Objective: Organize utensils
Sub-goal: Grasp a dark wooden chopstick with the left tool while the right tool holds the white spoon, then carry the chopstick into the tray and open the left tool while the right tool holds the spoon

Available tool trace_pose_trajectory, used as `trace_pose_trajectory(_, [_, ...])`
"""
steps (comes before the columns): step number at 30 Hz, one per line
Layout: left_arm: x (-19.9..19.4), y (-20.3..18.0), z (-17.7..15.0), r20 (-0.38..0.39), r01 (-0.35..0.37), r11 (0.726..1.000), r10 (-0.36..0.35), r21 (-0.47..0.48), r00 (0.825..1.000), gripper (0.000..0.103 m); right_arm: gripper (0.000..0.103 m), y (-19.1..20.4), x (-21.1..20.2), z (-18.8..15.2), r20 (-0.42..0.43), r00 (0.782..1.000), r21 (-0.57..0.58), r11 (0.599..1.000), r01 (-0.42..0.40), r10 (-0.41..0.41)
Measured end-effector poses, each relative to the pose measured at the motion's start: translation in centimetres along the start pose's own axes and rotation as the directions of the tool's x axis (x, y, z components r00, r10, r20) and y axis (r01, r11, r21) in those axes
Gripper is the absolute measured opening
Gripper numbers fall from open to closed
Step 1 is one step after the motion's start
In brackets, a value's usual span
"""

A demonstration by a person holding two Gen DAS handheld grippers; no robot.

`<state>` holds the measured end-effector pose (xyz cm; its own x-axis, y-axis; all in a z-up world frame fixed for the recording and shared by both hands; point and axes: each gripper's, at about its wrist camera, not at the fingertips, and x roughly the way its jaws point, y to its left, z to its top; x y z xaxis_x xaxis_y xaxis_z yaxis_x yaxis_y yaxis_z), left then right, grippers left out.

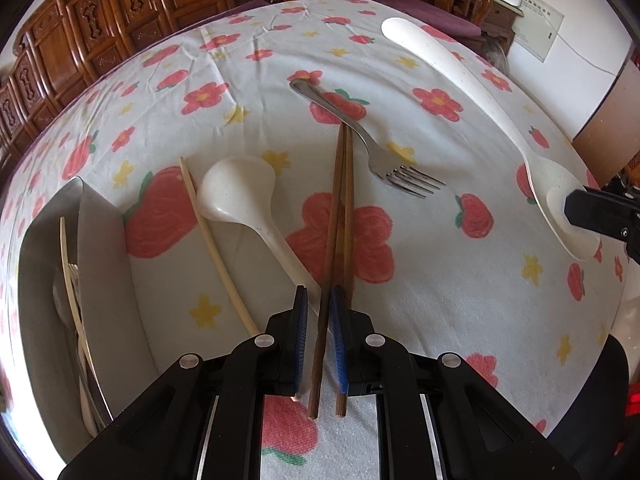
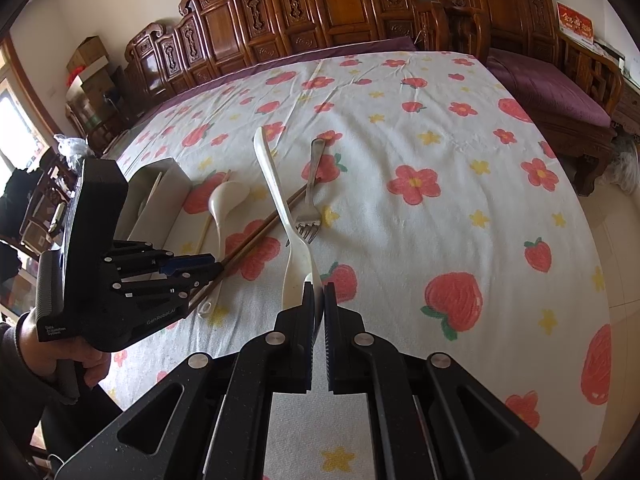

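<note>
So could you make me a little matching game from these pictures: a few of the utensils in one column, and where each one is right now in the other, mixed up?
Things:
1. wooden chopsticks
2. long white spoon
3. metal fork
4. white ladle

Places:
A. lying free on the cloth, bowl close to the grey utensil box
B. pinched at the bowl end by the right gripper
C. between the pads of the left gripper
D. lying free, handle across the chopstick tips

Pairs: 1-C, 2-B, 3-D, 4-A
</note>
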<state>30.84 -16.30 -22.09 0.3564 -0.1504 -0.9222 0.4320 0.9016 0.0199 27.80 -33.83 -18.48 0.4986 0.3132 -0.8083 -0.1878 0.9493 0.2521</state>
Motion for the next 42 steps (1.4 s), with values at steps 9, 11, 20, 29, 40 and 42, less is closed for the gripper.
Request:
trace_pose_trajectory(9, [-0.6,0.0,-0.1,0.021,-0.002,1.000,0.002,-0.014,1.000,0.004,0.006,0.0,0.2,0.0,-0.001,1.000,-0.005,1.000,0.000,0.000])
trace_pose_trajectory(11, [-1.3,0.2,-0.2,0.041,-0.003,1.000,0.004,-0.028,0.999,0.004,0.006,-0.1,0.1,0.0,0.001,1.000,-0.003,1.000,0.001,-0.001])
trace_pose_trajectory(20, [-4.7,1.7,-0.4,0.123,0.000,0.997,0.009,-0.074,0.992,0.004,0.006,0.2,-0.1,0.0,0.008,1.000,0.011,1.000,0.004,-0.004])
trace_pose_trajectory(29, [-7.7,4.3,-2.0,0.177,0.007,0.994,0.012,-0.108,0.984,0.004,0.006,2.4,-0.4,0.3,0.030,1.000,-0.009,1.000,0.008,-0.008])
trace_pose_trajectory(40, [-9.7,11.0,-4.5,0.194,-0.040,0.978,0.080,-0.205,0.978,0.004,0.006,8.1,0.6,1.7,0.026,0.999,-0.059,0.998,-0.019,0.021])
trace_pose_trajectory(42, [-9.6,12.2,-4.9,0.190,-0.047,0.973,0.091,-0.224,0.977,0.004,0.006,9.3,0.8,2.0,0.025,0.999,-0.072,0.997,-0.026,0.028])
